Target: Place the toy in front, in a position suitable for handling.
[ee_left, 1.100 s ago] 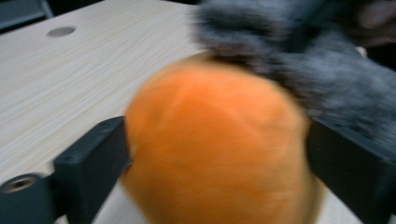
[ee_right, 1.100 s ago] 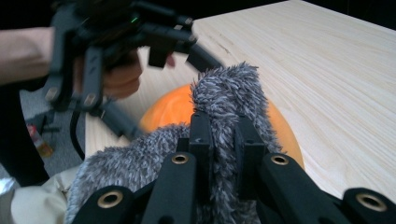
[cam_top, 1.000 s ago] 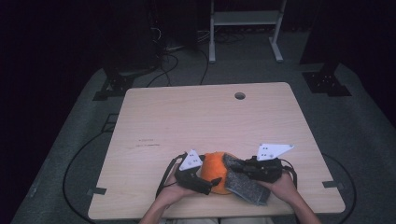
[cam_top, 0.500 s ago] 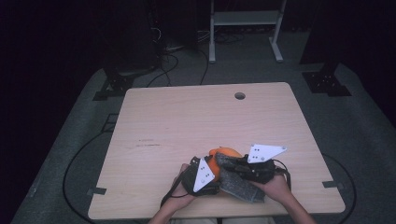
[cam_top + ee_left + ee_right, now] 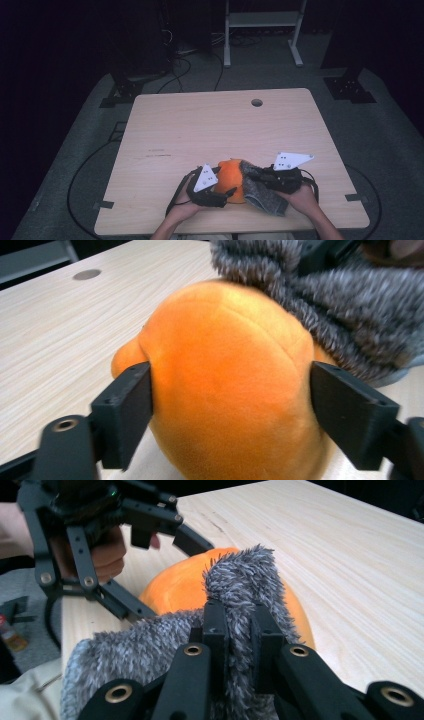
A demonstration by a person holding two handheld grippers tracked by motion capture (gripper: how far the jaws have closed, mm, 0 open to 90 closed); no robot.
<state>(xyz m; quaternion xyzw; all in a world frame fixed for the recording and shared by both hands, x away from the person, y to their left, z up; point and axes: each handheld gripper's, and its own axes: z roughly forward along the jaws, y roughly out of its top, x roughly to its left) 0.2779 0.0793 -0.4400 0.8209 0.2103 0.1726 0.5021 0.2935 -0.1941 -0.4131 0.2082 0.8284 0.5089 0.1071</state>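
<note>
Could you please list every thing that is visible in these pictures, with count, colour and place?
round orange plush ball: one, orange, near edge of the table, between the two grippers.
fuzzy grey knitted cloth: one, grey, draped against the ball's right side, lying on the table.
light wooden table: one, pale wood, centre of the high view.
round cable hole: one, dark, far side of the table top.
white metal rack legs: one frame, white, on the floor behind the table.
left gripper: one, black; its jaws have just been opening and stand at both sides of the ball.
right gripper: one, black, jaws pinching the grey cloth.
person's hands: two, holding the grippers at the near edge.
</note>
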